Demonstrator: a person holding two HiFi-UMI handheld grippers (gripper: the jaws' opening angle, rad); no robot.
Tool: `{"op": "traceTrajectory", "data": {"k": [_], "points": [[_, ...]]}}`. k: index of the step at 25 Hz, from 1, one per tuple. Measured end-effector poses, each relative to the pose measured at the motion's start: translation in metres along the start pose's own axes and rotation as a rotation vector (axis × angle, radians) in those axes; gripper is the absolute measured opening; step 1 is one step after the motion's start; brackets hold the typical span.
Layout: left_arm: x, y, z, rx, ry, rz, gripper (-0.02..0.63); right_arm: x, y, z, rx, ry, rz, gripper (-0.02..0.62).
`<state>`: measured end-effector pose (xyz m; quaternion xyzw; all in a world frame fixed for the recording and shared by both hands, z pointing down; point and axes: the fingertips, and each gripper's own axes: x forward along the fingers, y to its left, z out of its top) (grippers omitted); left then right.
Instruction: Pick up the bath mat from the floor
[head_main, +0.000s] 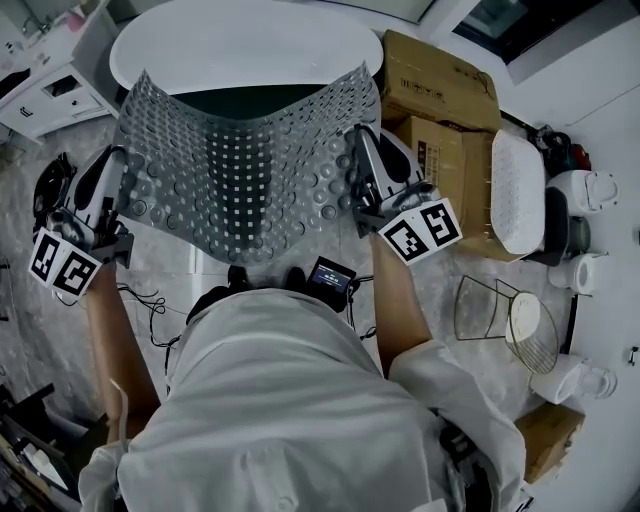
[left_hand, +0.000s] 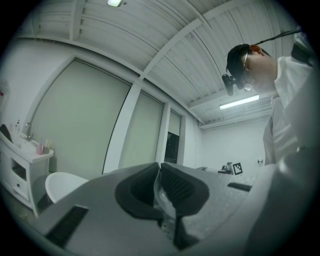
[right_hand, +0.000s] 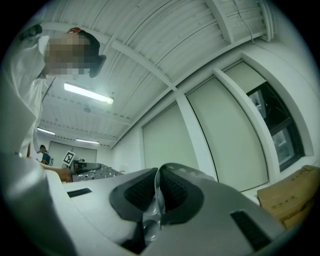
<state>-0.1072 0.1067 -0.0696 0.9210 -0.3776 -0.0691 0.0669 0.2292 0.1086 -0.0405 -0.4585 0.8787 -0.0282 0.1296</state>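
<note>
The bath mat (head_main: 245, 165), clear and studded with round bumps, hangs stretched in the air between my two grippers, sagging in the middle in front of the white bathtub (head_main: 240, 45). My left gripper (head_main: 128, 168) is shut on the mat's left edge. My right gripper (head_main: 352, 150) is shut on its right edge. In the left gripper view a thin clear strip of mat (left_hand: 159, 192) is pinched between the dark pads. The right gripper view shows the same: a clear, bumpy edge of the mat (right_hand: 152, 210) squeezed between the pads. Both grippers point roughly level.
Cardboard boxes (head_main: 435, 90) stand right of the tub, with a white tray-like lid (head_main: 517, 190) and white appliances (head_main: 585, 190) beyond. A wire basket (head_main: 505, 315) lies on the floor at the right. A white vanity (head_main: 45, 90) is at the far left. Cables trail by my feet.
</note>
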Motion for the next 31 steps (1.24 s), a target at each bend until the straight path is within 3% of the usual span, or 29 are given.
{"op": "traceTrajectory", "data": {"k": [8, 13, 31], "points": [[0.013, -0.026, -0.004, -0.013, -0.023, 0.023, 0.020, -0.021, -0.020, -0.001, 0.019, 0.016, 0.029, 0.037], [0.004, -0.017, 0.005, -0.039, -0.044, 0.034, 0.020, -0.014, -0.009, 0.005, 0.024, 0.012, 0.037, 0.037], [0.009, -0.027, -0.009, -0.102, -0.082, 0.075, 0.020, -0.016, -0.034, -0.004, 0.072, 0.010, 0.091, 0.037]]}}
